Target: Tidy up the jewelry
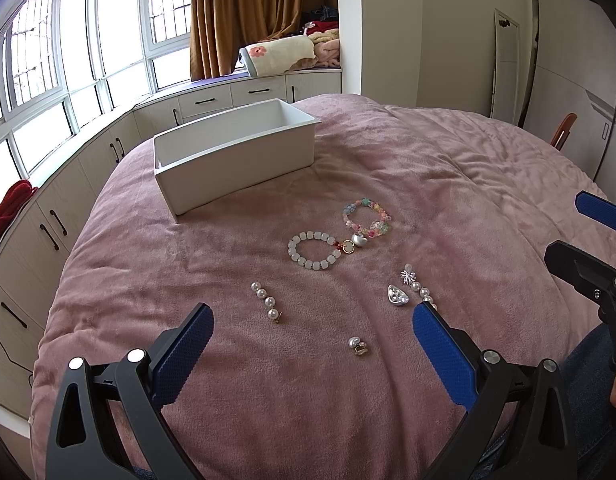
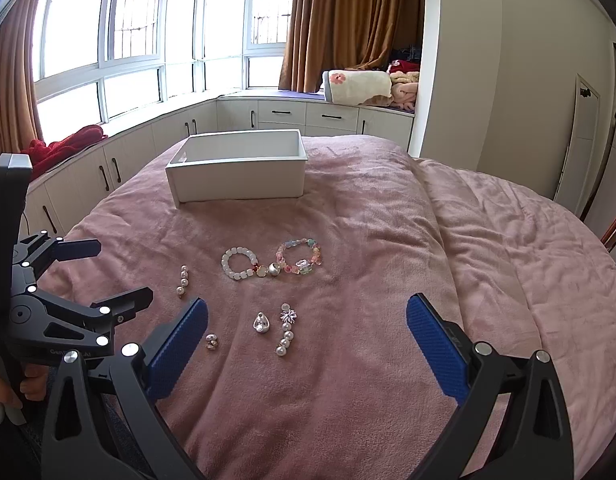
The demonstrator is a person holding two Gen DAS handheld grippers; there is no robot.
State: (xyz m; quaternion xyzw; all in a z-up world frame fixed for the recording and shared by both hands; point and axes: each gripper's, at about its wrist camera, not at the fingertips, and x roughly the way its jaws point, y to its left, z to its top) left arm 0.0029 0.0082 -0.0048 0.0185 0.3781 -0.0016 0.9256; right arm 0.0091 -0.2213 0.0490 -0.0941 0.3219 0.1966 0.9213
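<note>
The right wrist view shows the rectangular white plastic box [image 2: 236, 170] interior almost square-on; the left wrist view shows it at an angle. On the pink plush blanket [image 1: 428, 184], the white bead bracelet [image 1: 311, 249] touches the multicoloured bead bracelet [image 1: 366, 218], beyond both grippers. The left gripper [image 1: 312, 344] is spread wide, holding nothing, with the pearl-and-gold earring [image 1: 358, 346] between its fingers. The right gripper [image 2: 308, 344] is likewise spread, with the pearl drop earring [image 2: 286, 332] between its fingers.
</note>
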